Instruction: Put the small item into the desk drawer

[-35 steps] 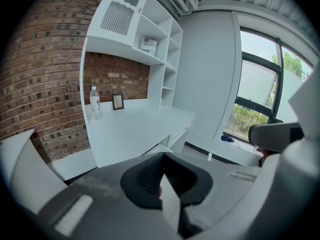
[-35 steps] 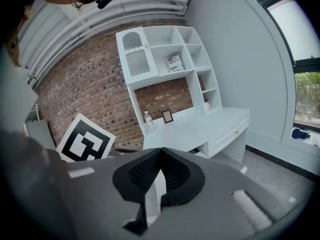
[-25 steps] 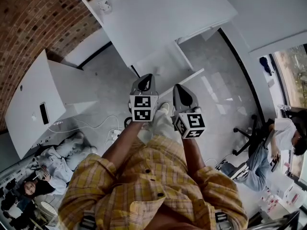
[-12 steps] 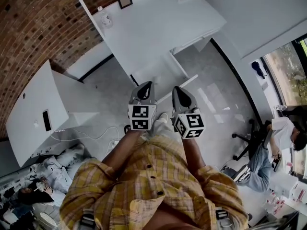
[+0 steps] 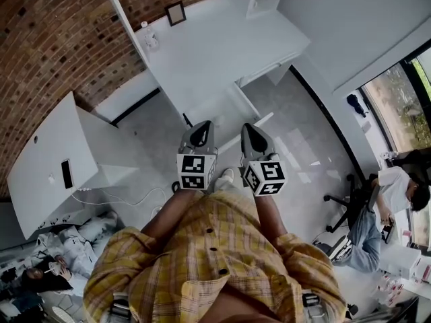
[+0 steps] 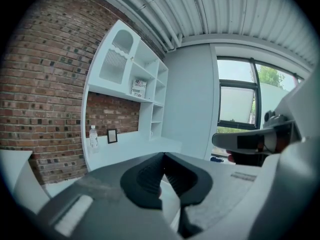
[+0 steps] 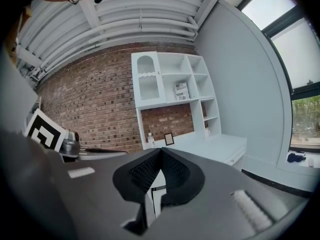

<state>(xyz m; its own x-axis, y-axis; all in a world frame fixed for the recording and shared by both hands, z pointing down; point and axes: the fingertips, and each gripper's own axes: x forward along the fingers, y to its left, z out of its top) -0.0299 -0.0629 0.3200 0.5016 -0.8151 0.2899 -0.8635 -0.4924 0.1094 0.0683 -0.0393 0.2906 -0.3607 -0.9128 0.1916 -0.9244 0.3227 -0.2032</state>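
Yellow plaid shirt [image 5: 215, 254] fills the bottom of the head view, so that's the person's own chest and sleeves. Both arms stick out forward with a gripper in each hand.

The left gripper [image 5: 203, 124] has its jaws pressed together with nothing between them. Its own view shows the two black pads [image 6: 145, 176] meeting in a point. Same deal with the right gripper [image 5: 247, 127], which is closed up tight and empty in its view too. They sit side by side, near each other but not touching, and both point toward the desk.

Below them is grey floor [image 5: 296, 140], with a white cable [image 5: 128, 197] snaking off to the left near a second white table [image 5: 47, 147].

Further out is the white desk [image 5: 209, 52]. The desk drawer [image 7: 233, 160] shows at its right end in the right gripper view, and it looks shut as far as I can tell. At the back of the desktop stand a clear bottle [image 5: 145, 35] and a small framed picture [image 5: 176, 12], close to each other and right up against the brick wall [image 5: 60, 39].

As for the small item, honestly I can't pick it out anywhere, and it's not in either gripper.

White shelving [image 7: 172, 86] sits on top of the desk against the wall. A window [image 6: 239, 101] is off to the right.
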